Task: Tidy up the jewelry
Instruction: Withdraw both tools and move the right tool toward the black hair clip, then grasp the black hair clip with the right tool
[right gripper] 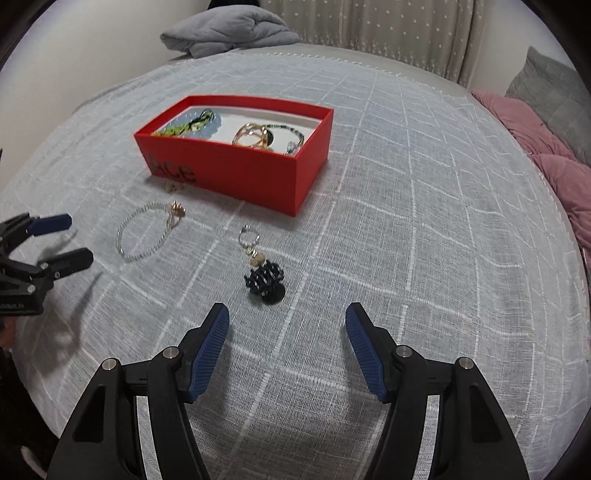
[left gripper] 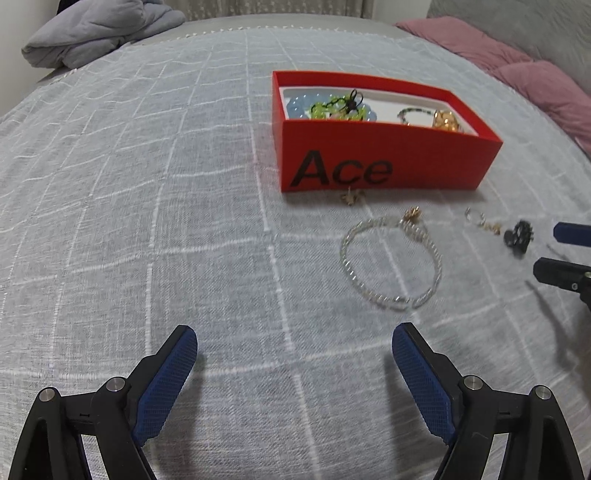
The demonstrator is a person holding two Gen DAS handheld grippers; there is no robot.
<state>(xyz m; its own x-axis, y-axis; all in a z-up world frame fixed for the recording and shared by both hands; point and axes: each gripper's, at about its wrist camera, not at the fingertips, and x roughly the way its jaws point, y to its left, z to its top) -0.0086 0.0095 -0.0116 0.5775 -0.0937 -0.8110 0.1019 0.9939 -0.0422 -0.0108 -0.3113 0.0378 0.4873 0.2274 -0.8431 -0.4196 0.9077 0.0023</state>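
Note:
A red "Ace" box stands on the bed and holds several bracelets and rings. A clear beaded bracelet with a gold charm lies in front of it. A small ring with a charm, a black hair claw and a small gold piece by the box's front wall lie on the cover. My left gripper is open and empty, short of the bracelet. My right gripper is open and empty, just short of the hair claw.
A grey-white checked bed cover spreads under everything. A folded grey blanket lies at the far edge. A pink quilt and a grey cushion lie on the right.

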